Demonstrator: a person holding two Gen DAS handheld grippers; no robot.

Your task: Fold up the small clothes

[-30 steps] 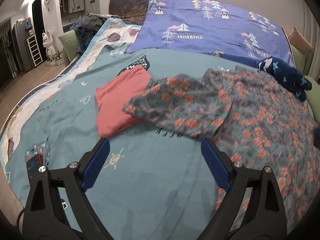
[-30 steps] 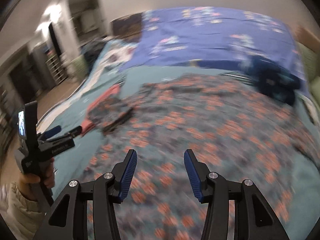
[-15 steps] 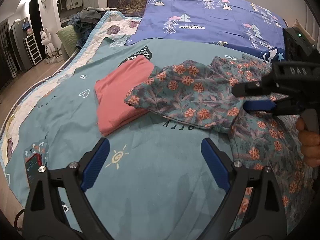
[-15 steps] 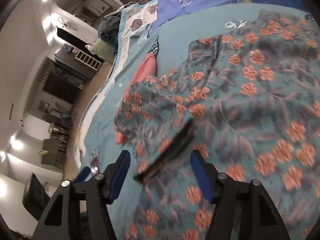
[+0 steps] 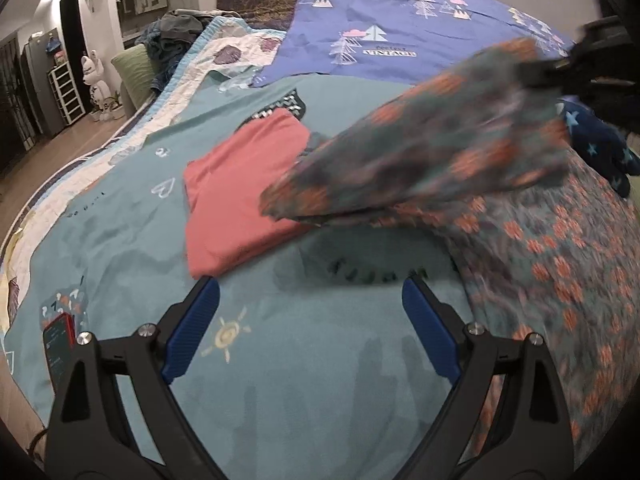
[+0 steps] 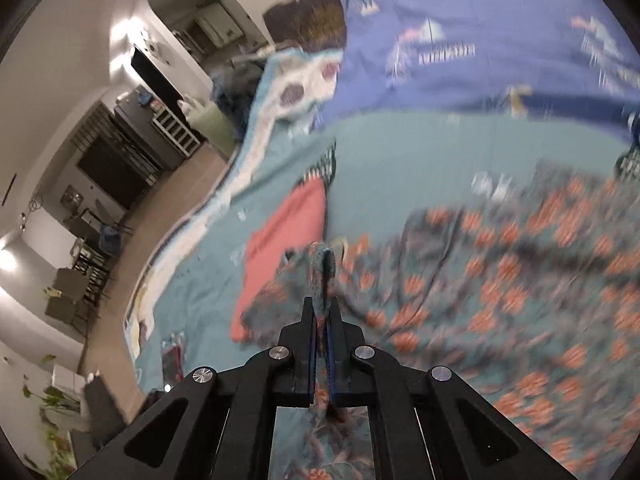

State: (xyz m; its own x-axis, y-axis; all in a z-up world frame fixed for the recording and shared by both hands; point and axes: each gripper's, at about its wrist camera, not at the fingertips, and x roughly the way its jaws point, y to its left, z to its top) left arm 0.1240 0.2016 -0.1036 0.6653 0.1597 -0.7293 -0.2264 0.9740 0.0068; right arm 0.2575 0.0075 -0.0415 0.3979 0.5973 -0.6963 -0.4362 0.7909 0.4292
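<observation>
A floral garment (image 5: 460, 152) with orange flowers lies on the bed at the right, one flap lifted off the sheet. My right gripper (image 6: 322, 276) is shut on that flap's edge; it also shows in the left wrist view (image 5: 560, 68) at the upper right, holding the cloth up. The floral garment (image 6: 500, 272) spreads to the right below it. A folded pink garment (image 5: 236, 196) lies left of the floral one, partly under the flap; it also shows in the right wrist view (image 6: 288, 240). My left gripper (image 5: 310, 320) is open and empty above the bare teal sheet.
A teal bedsheet (image 5: 120, 240) covers the bed, with a blue tree-print duvet (image 5: 400, 40) at the back. A dark star-print garment (image 5: 604, 148) lies at the far right. A red phone (image 5: 58, 344) rests near the left edge. The bed edge and floor are to the left.
My right gripper went from open over the floral garment to shut on its edge, and has lifted the flap up and to the right. My left gripper has stayed open in place.
</observation>
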